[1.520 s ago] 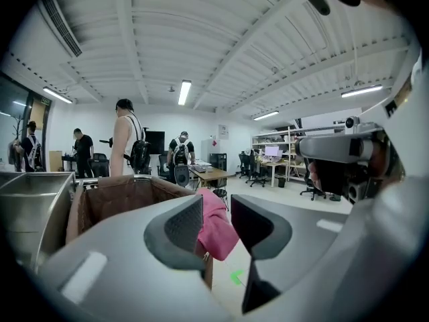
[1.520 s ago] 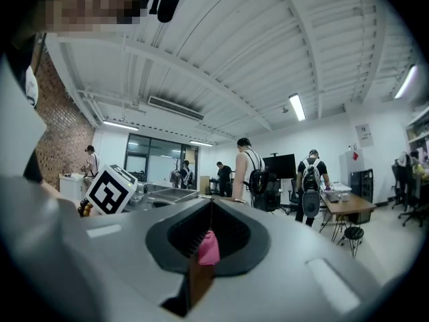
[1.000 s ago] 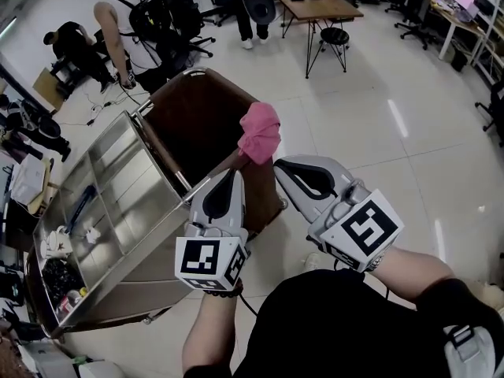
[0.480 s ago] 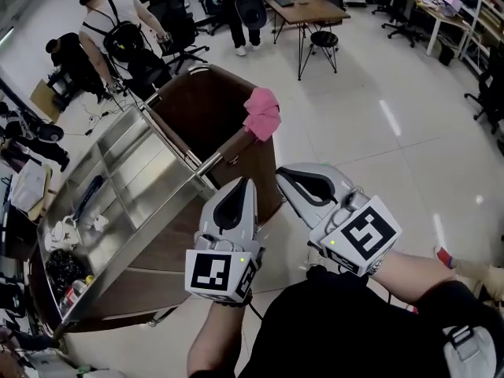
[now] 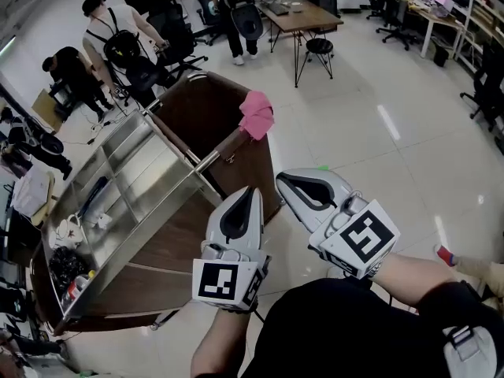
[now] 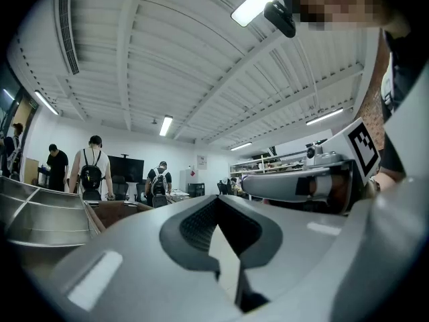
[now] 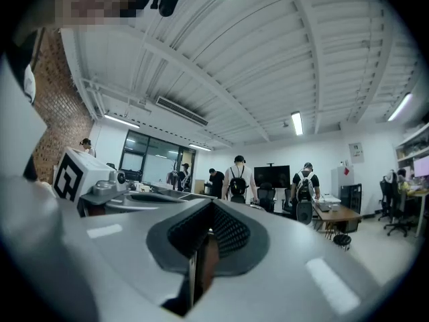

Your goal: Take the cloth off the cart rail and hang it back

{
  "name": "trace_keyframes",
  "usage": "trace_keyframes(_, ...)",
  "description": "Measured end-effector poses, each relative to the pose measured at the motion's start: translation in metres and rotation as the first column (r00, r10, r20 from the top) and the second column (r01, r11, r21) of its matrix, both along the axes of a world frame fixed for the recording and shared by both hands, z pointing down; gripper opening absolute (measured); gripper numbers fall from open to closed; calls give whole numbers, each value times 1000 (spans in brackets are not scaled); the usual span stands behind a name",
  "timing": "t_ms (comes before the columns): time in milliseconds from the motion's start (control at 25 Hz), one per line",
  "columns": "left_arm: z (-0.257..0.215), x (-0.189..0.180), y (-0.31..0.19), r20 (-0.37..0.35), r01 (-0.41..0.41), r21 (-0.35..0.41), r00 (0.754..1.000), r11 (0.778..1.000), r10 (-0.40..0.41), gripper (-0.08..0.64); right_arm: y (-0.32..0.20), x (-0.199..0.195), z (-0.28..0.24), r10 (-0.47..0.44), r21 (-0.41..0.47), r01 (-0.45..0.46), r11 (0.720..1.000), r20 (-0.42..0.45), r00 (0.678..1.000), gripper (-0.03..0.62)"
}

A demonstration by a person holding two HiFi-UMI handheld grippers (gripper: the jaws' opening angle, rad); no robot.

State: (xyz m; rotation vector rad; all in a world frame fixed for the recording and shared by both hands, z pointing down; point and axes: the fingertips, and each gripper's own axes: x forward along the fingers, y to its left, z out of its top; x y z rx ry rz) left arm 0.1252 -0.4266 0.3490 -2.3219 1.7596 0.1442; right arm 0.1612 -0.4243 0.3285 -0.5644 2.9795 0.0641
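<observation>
A pink cloth (image 5: 257,114) hangs bunched over the far end of the cart rail (image 5: 211,160), at the corner of the brown bin (image 5: 197,116). Both grippers are held up in front of me, well short of the cloth and apart from it. My left gripper (image 5: 251,190) is nearest the cart's wooden side; its jaws are together with nothing between them. My right gripper (image 5: 282,179) hovers over the floor beside it, also shut and empty. Both gripper views point level into the room: the left gripper (image 6: 221,228) and the right gripper (image 7: 206,232) show closed tips, and neither shows the cloth.
The steel cart top (image 5: 118,179) holds cups and small items (image 5: 67,235) at its near-left end. Several people with backpacks (image 5: 118,38) stand beyond the cart. A desk (image 5: 295,14), a stool (image 5: 316,50) and office chairs stand at the back on the glossy white floor (image 5: 370,132).
Both grippers have drawn back from the cart rail and the cloth, which now sits farther off in the head view. The cloth has stayed on the rail.
</observation>
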Motion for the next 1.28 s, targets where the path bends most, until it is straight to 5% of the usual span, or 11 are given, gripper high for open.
trace_keyframes(160, -1, 19, 3, 8, 2, 1, 1000, 1000, -2, 3, -2, 14, -12, -15, 113, 12, 994, 33, 999, 0)
trace_keyframes(600, 2, 64, 0, 21, 55, 2, 998, 998, -55, 3, -2, 58, -2, -53, -34, 53, 998, 2, 999, 0)
trace_keyframes(800, 9, 60, -9, 18, 85, -12, 996, 996, -85, 3, -14, 55, 3, -79, 20, 79, 997, 12, 997, 0)
trace_keyframes(960, 8, 66, -10, 17, 98, -16, 995, 995, -98, 3, -12, 62, 3, -89, -47, 89, 995, -4, 996, 0)
trace_keyframes(1280, 13, 76, -23, 23, 113, -16, 993, 993, -113, 3, -25, 72, 7, -99, -46, 99, 994, -1, 995, 0)
